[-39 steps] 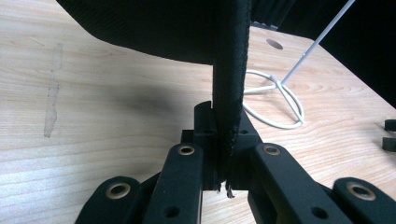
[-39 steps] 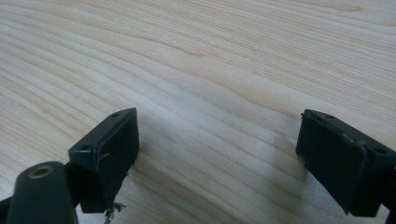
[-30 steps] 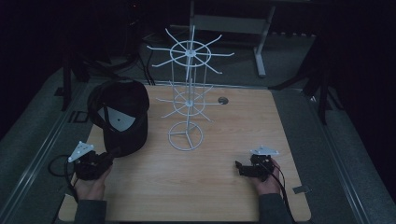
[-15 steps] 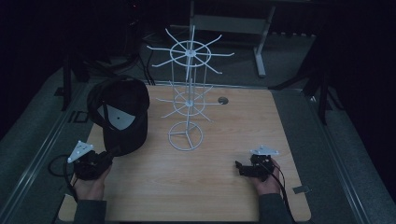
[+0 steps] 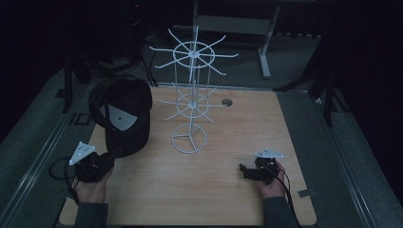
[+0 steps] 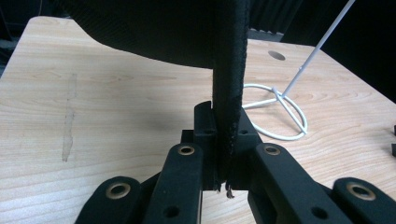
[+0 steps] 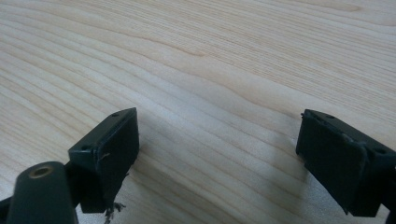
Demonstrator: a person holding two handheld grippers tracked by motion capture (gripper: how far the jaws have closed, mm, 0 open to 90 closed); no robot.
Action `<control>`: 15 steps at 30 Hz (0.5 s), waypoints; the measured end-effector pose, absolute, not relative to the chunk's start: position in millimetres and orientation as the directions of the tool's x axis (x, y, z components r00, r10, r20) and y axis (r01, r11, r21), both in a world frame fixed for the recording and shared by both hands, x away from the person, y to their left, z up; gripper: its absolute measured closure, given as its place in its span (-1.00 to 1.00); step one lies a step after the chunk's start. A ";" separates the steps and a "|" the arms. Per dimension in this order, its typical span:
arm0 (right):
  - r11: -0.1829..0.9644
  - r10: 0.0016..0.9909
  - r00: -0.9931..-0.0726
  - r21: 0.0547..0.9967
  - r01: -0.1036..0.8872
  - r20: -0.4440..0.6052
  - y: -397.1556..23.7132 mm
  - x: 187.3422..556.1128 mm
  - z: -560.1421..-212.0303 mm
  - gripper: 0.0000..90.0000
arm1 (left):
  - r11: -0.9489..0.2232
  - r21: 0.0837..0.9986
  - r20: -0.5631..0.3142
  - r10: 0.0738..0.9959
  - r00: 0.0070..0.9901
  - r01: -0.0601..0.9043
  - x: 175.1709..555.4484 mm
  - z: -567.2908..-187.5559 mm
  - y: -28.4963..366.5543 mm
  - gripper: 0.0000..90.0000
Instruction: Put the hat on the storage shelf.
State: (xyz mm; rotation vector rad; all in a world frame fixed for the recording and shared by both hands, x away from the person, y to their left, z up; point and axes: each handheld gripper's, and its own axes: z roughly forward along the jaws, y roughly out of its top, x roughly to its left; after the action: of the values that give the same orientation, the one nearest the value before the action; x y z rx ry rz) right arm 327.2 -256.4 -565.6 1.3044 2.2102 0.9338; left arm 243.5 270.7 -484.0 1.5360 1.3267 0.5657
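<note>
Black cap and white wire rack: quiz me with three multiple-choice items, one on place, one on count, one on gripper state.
1. Where is the black cap relative to the white wire rack in the high view?
A. To its left
B. To its right
C. Hung on its top ring

2. How many tiers of hooks does the rack carry?
A. One
B. Two
C. Four

3. How do the two grippers stand?
A. Both open
B. Left gripper shut on the cap's brim, right gripper open
C. Right shut on the rack

Answers: 1 A, the cap sits left of the rack's base. 2 B, an upper and a lower ring of hooks. 3 B, the brim is pinched between the left jaws; the right jaws stand apart over bare table.
</note>
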 end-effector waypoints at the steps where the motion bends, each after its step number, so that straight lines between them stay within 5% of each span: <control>1: 0.339 0.877 -0.480 0.721 0.604 -0.010 -256.5 327.2 -565.6 -0.71 | 0.087 0.883 -0.245 0.924 0.292 0.462 243.4 -483.3 270.5 0.91; 15: 0.339 0.877 -0.480 0.721 0.604 -0.011 -256.5 327.2 -565.7 -0.71 | 0.081 0.892 -0.232 0.927 0.296 0.445 244.0 -475.8 266.4 0.91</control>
State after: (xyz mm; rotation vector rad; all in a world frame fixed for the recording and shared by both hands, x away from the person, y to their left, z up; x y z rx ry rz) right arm 327.2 -256.5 -565.7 1.3030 2.2101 0.9339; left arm 244.0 266.4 -475.8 1.5325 1.3116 0.5865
